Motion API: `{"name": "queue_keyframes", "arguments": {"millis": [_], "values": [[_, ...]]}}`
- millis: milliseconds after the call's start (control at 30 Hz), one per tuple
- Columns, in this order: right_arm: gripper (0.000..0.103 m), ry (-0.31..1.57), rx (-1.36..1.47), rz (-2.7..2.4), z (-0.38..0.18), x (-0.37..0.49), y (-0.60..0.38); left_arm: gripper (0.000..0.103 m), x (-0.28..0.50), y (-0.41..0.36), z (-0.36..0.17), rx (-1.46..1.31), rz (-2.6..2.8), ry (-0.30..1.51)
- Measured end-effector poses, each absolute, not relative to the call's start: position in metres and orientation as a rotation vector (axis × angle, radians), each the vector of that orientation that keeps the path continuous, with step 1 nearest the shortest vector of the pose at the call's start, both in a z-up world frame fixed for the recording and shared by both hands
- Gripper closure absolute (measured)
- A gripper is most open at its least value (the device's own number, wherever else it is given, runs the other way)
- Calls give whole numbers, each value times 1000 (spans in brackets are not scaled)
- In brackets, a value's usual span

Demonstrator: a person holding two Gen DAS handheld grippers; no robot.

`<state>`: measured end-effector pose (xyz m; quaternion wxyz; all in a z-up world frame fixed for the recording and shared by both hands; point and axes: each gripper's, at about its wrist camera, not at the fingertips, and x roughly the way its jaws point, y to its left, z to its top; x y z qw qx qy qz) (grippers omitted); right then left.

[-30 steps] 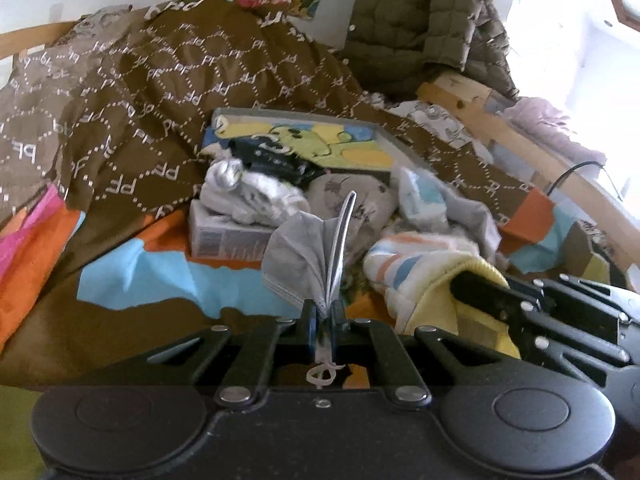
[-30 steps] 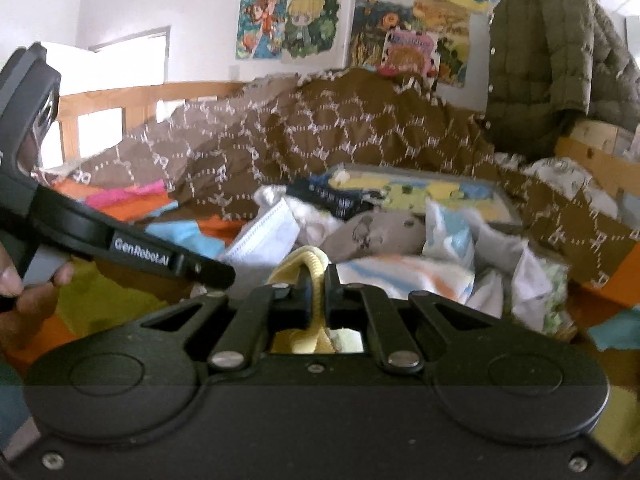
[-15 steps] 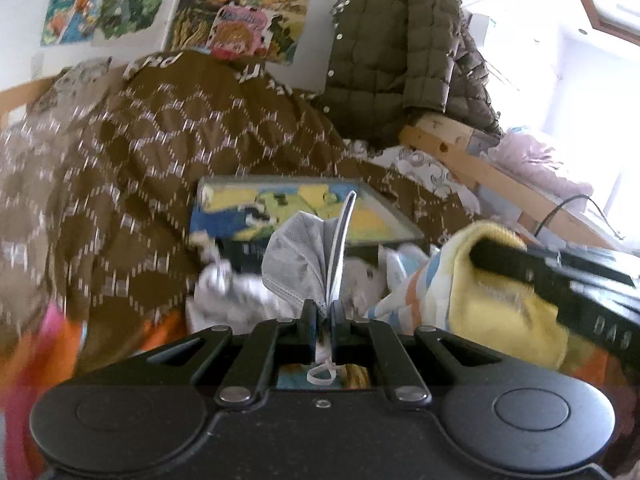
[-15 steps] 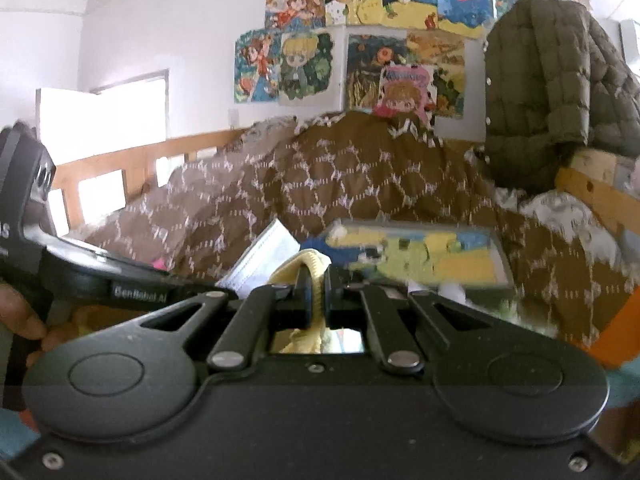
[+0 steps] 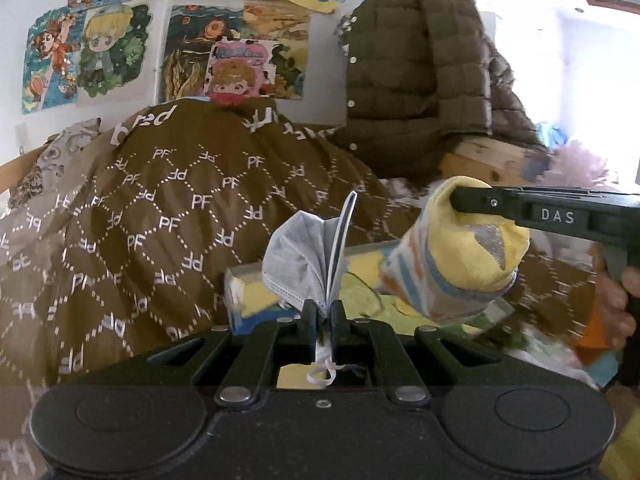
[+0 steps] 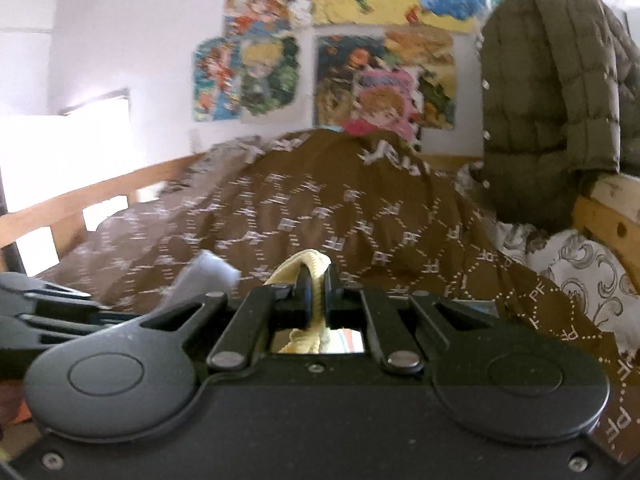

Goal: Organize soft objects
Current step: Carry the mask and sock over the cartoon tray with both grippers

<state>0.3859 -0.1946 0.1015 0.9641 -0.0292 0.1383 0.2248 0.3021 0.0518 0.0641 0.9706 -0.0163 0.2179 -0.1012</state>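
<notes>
The grey face mask (image 5: 298,258) is sitting pinched in our closed left hand-held gripper (image 5: 323,312) above the brown quilt (image 5: 168,220), while our right hand-held gripper (image 6: 316,300) is clamping what seems a yellow-cuffed striped sock (image 5: 460,256) alongside.

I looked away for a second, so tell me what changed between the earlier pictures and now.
Both hand-held grippers rose off the bed clutter: the left hand-held gripper carried the gray face mask up, the right hand-held gripper lifted the yellow striped sock clear of the pile. Nothing was released; both grips are unchanged. The brown blanket and the jacket stayed put.
</notes>
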Motion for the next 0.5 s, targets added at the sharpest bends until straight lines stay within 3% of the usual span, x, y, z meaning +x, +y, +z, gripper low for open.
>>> {"name": "queue_keyframes", "arguments": {"millis": [500], "values": [[101,532,-83,309,19,500,-193,97,412,29,-10,-154,-259,603]]}}
